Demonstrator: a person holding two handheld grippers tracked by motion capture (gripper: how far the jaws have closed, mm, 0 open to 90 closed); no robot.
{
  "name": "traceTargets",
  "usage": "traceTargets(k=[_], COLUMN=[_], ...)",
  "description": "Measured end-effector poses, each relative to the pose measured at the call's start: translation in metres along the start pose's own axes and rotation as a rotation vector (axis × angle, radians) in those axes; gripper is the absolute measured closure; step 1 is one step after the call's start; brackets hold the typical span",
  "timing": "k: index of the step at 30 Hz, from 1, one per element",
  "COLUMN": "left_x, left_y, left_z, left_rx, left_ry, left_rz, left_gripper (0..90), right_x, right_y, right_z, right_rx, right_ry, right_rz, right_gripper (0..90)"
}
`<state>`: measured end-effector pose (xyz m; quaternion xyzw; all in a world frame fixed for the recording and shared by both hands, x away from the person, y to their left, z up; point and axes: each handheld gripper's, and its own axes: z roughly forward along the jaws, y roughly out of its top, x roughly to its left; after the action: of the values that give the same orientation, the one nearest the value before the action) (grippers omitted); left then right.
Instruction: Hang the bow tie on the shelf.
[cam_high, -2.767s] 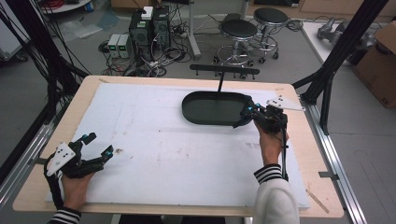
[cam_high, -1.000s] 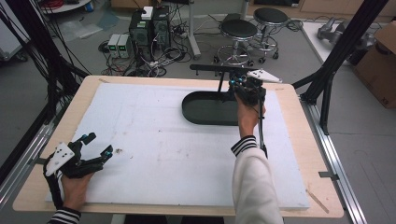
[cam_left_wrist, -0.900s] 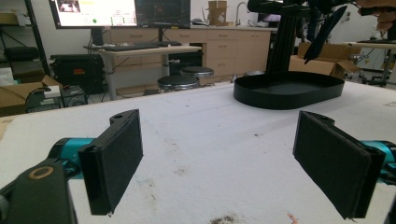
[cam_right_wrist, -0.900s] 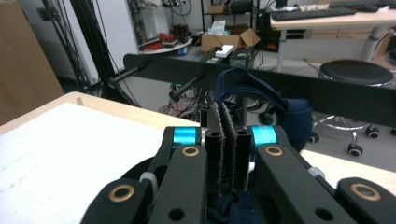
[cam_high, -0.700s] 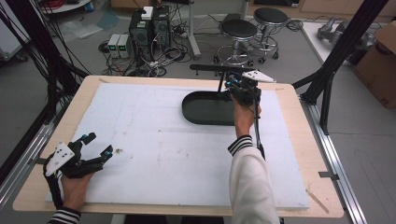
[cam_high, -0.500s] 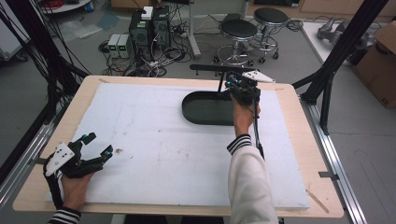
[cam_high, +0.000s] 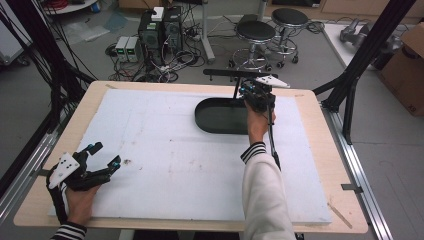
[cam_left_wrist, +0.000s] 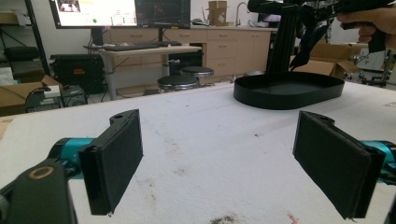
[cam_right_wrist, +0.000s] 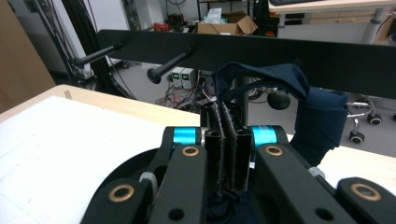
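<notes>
Worktop (cam_high: 310, 150): pale wood, white stained foam sheet (cam_high: 165, 150) on top; stools (cam_high: 255, 31) and PC towers (cam_high: 160, 25) behind.
Left tongs (cam_high: 102, 155): near-left corner, spread wide, empty.
Tray (cam_high: 220, 116): black, oval, shallow, far centre.
Right tongs (cam_right_wrist: 227, 140): clamped on navy cloth (cam_right_wrist: 299, 102), at black peg rack (cam_right_wrist: 261, 51) behind tray.

Overhead and jaw-level cameras—both showing the tray (cam_high: 220, 116).

Grey floor, two round stools (cam_high: 272, 31), computer towers (cam_high: 161, 25), cardboard box (cam_high: 406, 65), desk monitors (cam_left_wrist: 122, 12).
</notes>
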<state>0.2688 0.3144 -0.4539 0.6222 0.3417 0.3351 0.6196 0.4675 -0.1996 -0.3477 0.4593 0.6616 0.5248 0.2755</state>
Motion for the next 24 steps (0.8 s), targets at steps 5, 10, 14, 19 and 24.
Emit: traceTargets(k=[5,10,14,19,24], left_x=[0.0,0.0,0.0,0.0,0.0], left_y=[0.0,0.0,0.0,0.0,0.0], left_z=[0.0,0.0,0.0,0.0,0.0], left_rx=[-0.001,-0.003,-0.002,0.001,0.003], left_ry=[0.0,0.0,0.004,0.01,0.008], left_rz=[-0.003,-0.004,-0.005,-0.011,-0.006], left_gripper=[16.2,16.2,16.5,16.9,16.9], right_x=[-0.001,-0.003,-0.001,0.006,0.01], right_y=[-0.003,-0.004,-0.003,0.0,-0.002], right_z=[0.004,0.005,0.003,0.0,-0.007], right_rx=[0.036,0.051,0.066,0.078,0.086], right_ry=[-0.011,-0.027,-0.035,-0.042,-0.033], right_rz=[-0.006,-0.019,-0.049,-0.121,-0.157], right_gripper=[87.6,87.2,83.1,71.8,58.5])
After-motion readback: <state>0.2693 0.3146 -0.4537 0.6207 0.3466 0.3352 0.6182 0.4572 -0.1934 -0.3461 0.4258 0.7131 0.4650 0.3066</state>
